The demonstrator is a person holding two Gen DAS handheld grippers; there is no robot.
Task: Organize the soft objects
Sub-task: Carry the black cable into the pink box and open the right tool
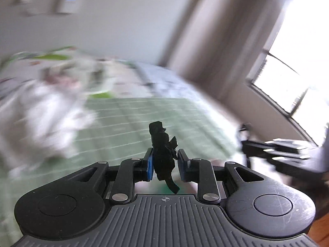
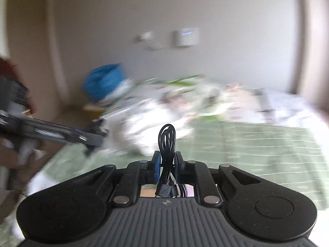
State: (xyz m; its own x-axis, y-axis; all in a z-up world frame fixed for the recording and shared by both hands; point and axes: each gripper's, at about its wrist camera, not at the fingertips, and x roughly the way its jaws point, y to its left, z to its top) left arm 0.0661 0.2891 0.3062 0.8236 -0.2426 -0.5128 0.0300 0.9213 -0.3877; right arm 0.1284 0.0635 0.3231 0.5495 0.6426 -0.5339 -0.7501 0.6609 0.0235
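1. Currently my left tool (image 1: pixel 164 164) grips a crumpled black fabric piece (image 1: pixel 162 154); my right tool (image 2: pixel 167 165) clamps a coiled black cable bundle (image 2: pixel 167 142).
2. Both items hang above the green checked bed cover (image 1: pixel 144 119).
3. Risk, judged: cable loops could slide out if the clamp loosens during transit.
4. Containers: none identifiable; background is blurred.

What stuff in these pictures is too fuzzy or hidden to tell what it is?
- Left wrist view: the white heap on the green checked cover is smeared by motion blur.
- Left wrist view: the black thing in the left tool is too dark to identify.
- Right wrist view: the blue bundle is blurred.
- Right wrist view: the black cord's lower end is hidden behind the right tool.
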